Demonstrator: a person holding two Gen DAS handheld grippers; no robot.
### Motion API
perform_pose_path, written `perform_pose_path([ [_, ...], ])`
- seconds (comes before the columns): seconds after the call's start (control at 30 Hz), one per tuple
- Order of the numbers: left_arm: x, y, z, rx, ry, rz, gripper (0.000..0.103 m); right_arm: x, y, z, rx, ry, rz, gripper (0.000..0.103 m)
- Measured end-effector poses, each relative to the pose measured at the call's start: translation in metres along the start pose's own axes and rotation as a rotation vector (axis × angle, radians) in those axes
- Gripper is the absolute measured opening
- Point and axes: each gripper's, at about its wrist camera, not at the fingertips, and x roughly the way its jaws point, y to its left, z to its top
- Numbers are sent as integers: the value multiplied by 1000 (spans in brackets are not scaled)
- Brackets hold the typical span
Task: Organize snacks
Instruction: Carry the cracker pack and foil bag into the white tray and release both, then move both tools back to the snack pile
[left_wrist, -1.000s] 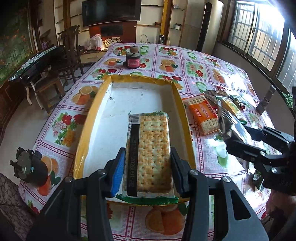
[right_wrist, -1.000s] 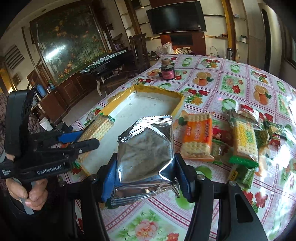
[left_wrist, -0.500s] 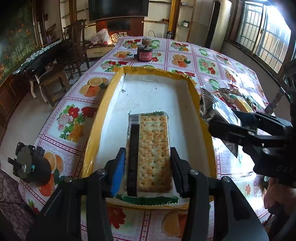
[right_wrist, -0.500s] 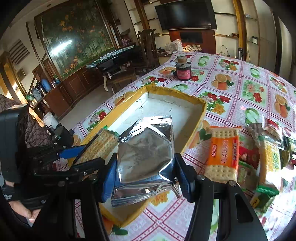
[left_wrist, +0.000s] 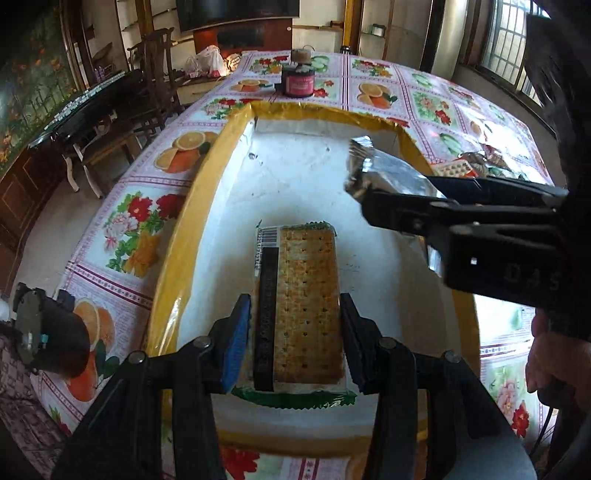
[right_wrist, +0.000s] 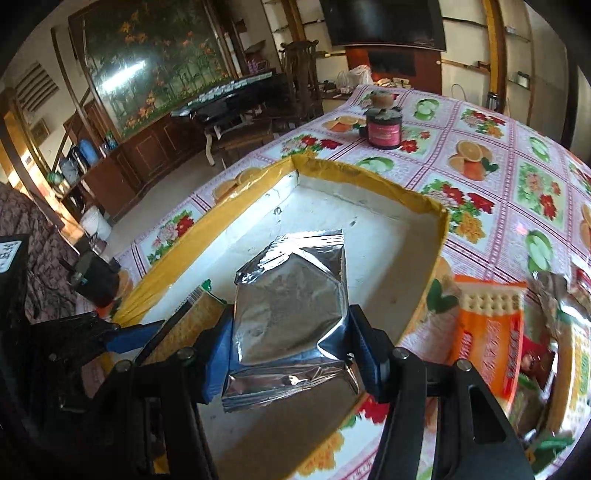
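A white tray with a yellow rim lies on the flowered tablecloth. My left gripper is shut on a cracker pack and holds it over the tray's near end; its end also shows in the right wrist view. My right gripper is shut on a silver foil pouch and holds it over the tray's right side. In the left wrist view the pouch sticks out of the right gripper's black fingers.
A dark jar with a pink label stands beyond the tray's far end. An orange cracker pack and several other snack packs lie right of the tray. Chairs and a dark side table stand left of the table.
Both grippers moved forward over the tray with their packs. The right gripper with the pouch came in from the right, over the tray's rim.
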Motion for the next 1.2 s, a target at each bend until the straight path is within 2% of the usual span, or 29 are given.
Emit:
perform_pose_path([
  [0.3, 12, 0, -1, 7, 25, 28, 48, 26, 4, 0, -61, 57, -59, 59],
  [0.37, 13, -1, -2, 15, 28, 33, 50, 28, 7, 0, -76, 60, -76, 59],
  [0.5, 8, -3, -3, 24, 14, 48, 61, 24, 4, 2, -62, 49, -78, 59],
  [0.63, -11, -3, -1, 27, -38, 72, 67, -3, -2, 5, -33, -21, -81, 59],
  [0.8, -54, -3, 4, 15, -144, 113, 77, -59, -12, -1, 22, -141, -86, 64],
  [0.9, -78, -3, 8, -2, -203, 122, 82, -87, -20, -9, 63, -185, -94, 64],
  [1.2, -123, -9, 8, 10, -305, 151, 85, -134, -27, -37, 108, -228, -142, 65],
])
